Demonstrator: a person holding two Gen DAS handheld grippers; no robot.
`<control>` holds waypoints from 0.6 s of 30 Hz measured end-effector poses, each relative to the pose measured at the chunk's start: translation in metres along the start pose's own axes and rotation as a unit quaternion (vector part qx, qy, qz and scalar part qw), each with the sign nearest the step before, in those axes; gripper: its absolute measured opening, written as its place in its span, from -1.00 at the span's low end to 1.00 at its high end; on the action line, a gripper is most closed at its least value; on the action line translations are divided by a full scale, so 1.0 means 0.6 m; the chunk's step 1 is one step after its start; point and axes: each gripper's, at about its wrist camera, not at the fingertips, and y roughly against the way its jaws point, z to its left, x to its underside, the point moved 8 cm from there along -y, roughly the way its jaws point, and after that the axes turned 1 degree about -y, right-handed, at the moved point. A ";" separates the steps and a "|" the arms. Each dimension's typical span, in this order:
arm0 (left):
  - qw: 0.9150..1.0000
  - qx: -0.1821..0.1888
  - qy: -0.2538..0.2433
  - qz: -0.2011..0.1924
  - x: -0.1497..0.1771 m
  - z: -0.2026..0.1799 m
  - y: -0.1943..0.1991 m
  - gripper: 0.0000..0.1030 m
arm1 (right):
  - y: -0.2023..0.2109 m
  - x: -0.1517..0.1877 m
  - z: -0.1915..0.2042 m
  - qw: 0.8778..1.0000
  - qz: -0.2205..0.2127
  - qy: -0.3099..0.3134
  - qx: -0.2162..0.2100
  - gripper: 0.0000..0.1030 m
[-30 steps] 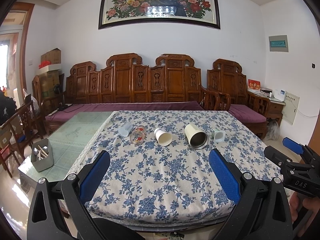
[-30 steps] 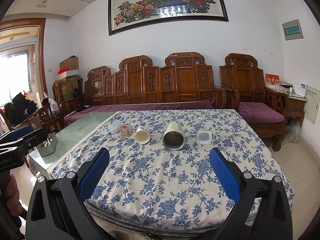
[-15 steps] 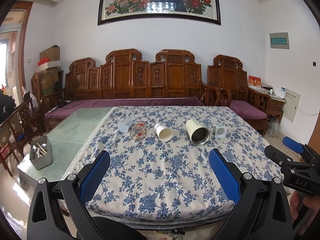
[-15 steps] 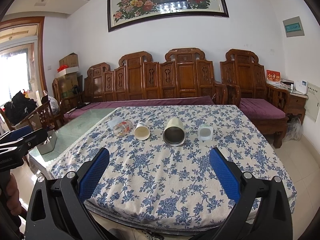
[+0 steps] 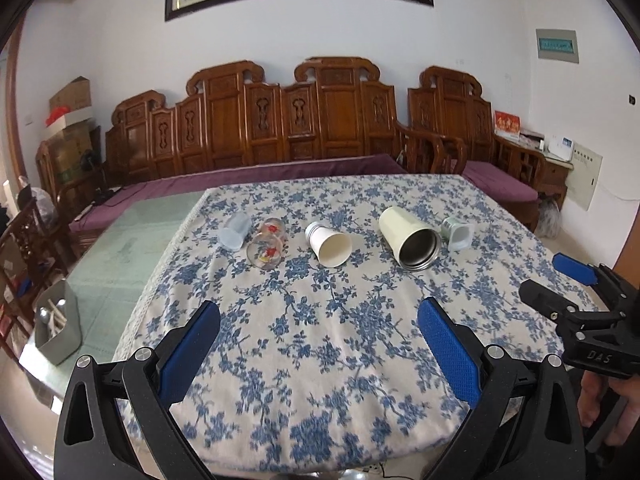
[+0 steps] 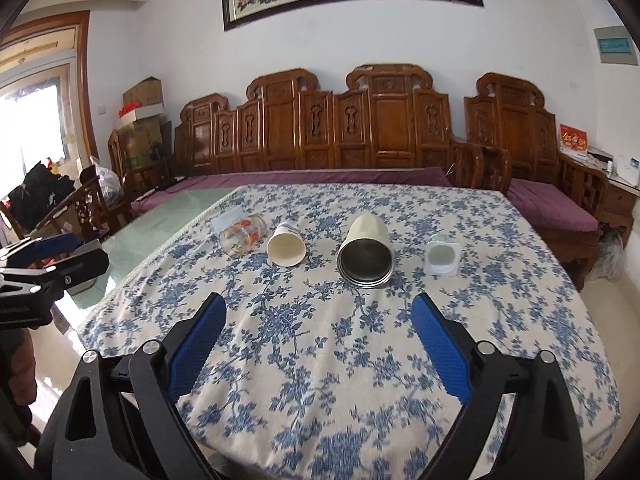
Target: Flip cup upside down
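Both the left claw [image 5: 318, 342] and right claw [image 6: 318, 340] hang wide open and empty short of five cups lying sideways on the bench [image 6: 320, 360]; advise approaching the metal-lined cup [image 6: 366, 254] squarely across its body before righting it mouth-down.

Five cups in row on floral cloth, all on sides: frosted cup [image 5: 234, 232], painted glass [image 5: 267, 246], paper cup [image 5: 330, 243], cream steel tumbler [image 5: 408, 238], small square cup [image 5: 457, 233].
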 end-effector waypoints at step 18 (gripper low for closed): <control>0.992 0.016 0.000 0.129 -0.044 0.037 -0.328 0.59 | -0.221 -0.035 -0.024 0.998 0.050 0.011 -0.024 0.71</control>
